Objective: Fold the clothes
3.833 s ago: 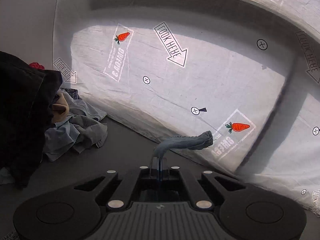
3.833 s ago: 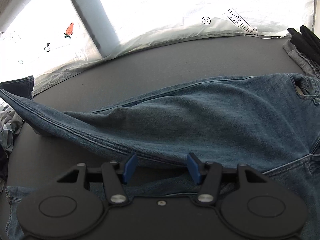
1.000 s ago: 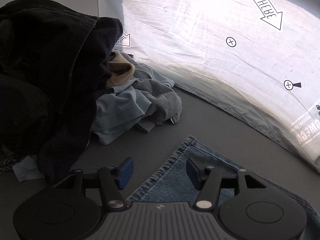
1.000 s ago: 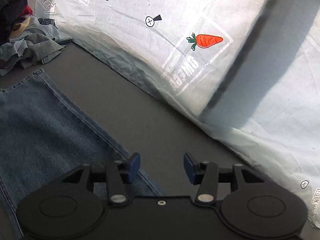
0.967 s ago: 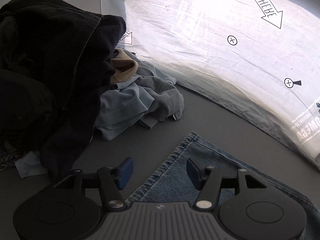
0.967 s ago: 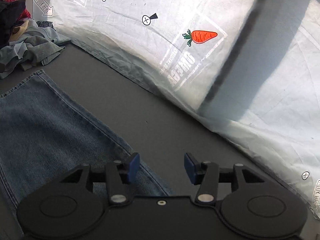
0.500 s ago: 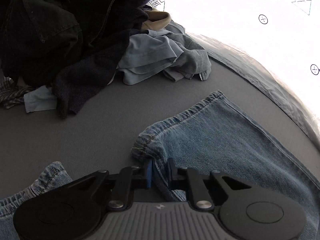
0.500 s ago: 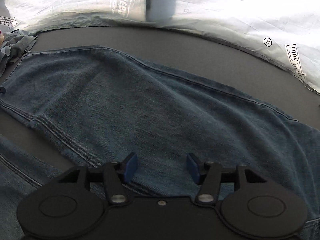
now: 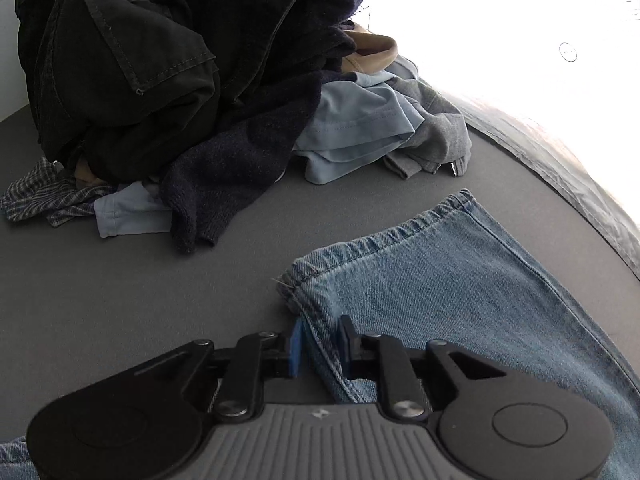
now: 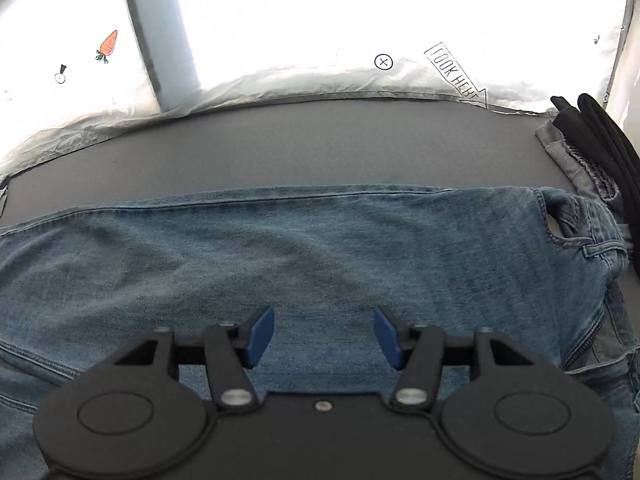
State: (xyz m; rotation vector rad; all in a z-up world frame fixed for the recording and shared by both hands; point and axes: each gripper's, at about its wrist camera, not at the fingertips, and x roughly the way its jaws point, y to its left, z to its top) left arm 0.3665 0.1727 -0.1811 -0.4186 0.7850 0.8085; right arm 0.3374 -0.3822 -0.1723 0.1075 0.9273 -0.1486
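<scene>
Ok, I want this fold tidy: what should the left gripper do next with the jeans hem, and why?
Probably close fully on the jeans hem. The left gripper has just been opening, its pads straddle the side seam loosely, and the right gripper hangs open over the leg, holding nothing.

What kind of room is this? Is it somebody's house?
Probably a recording setup for folding laundry, not a real bedroom: a grey table, a white backdrop sheet printed with marks, and a pile of clothes beside the jeans.

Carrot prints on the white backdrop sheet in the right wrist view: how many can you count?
1: a single orange carrot print at upper left of the white backdrop sheet. Overexposed glare may hide others.
</scene>
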